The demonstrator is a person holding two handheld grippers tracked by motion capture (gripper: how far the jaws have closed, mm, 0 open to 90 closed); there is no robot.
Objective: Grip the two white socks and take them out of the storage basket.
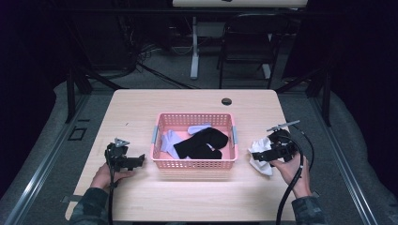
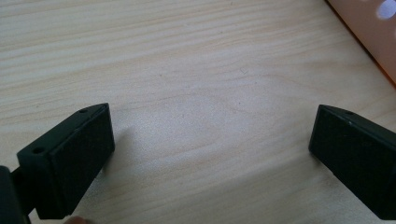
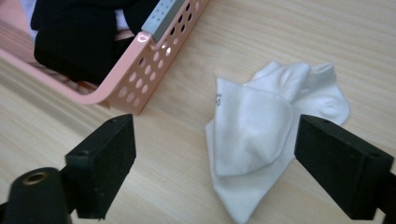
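Now the right gripper [image 3: 215, 168] hovers with jaws spread over the white sock [image 3: 261, 135], which lies loose on the counter [image 1: 141, 108] right of the pink basket [image 1: 195, 164]; the left gripper [image 2: 210, 154] rests open, holding nothing.

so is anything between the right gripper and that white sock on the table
Nothing visible. The white sock lies on bare table beside the pink basket, and the right gripper hangs over it with its jaws open, apart from the fabric.
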